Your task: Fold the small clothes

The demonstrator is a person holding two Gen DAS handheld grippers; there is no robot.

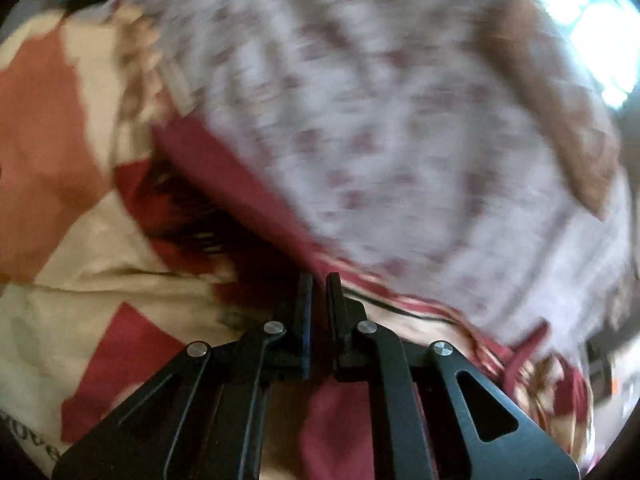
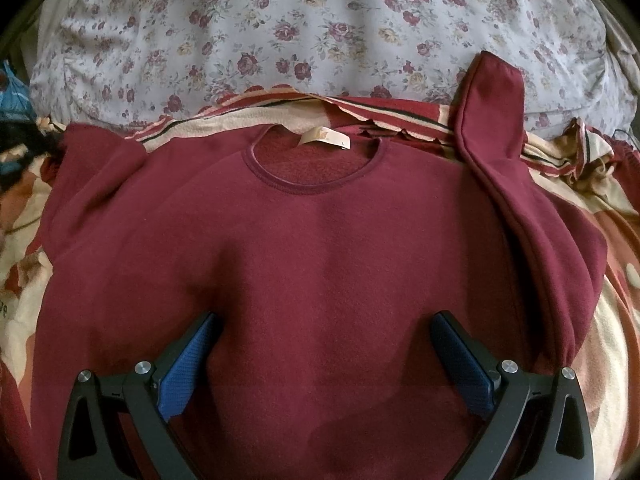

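A maroon sweatshirt [image 2: 320,260] lies flat, front up, on a bed, its round collar and cream label [image 2: 326,137] at the far side. Its right sleeve [image 2: 496,96] is bent upward onto the floral cover. My right gripper [image 2: 324,320] hovers open over the lower chest, blue pads [image 2: 188,364] spread wide with nothing pinched. The left wrist view is blurred. There my left gripper [image 1: 320,280] is shut, and a fold of the maroon sweatshirt [image 1: 224,184] runs into its tips.
A floral bed cover [image 2: 280,40] fills the far side in both views. A cream, orange and red patterned blanket [image 2: 612,340] lies under the sweatshirt and spreads out in the left wrist view [image 1: 60,240]. A bright window [image 1: 580,20] glares at top right.
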